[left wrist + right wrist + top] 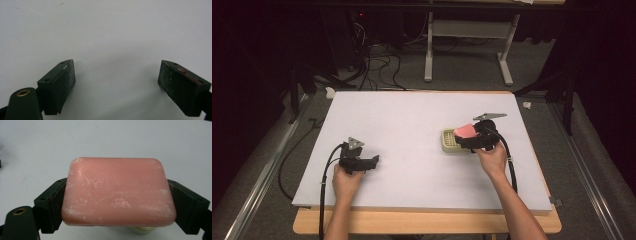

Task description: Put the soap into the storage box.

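**Soap Bar Held Above Dish: Slip and Misplacement Hazards**

The right claw [468, 136] grips a pink soap bar [117, 192] by its two short ends, one jaw pressed flat against each. In the high view the bar [465, 131] sits just above the near edge of a cream slatted soap dish [450, 140] on the desk [412, 120]. In the right gripper view a sliver of the dish [136, 229] shows under the bar.

Probable faults:
- Slip. The bar's surface looks smooth and waxy (white scuffing is visible), so a slackened grip would likely let it slide out.
- Off-centre release. The bar appears to overhang the dish's right side; released here, it may tip off the rim onto the desk.
- Dish shift. The dish looks light, so a sideways nudge from a jaw could push it along.

Surroundings: the left claw [117, 80] rests well apart at the near left of the desk, jaws wide with nothing between them. Nothing obstructs the path between bar and dish.
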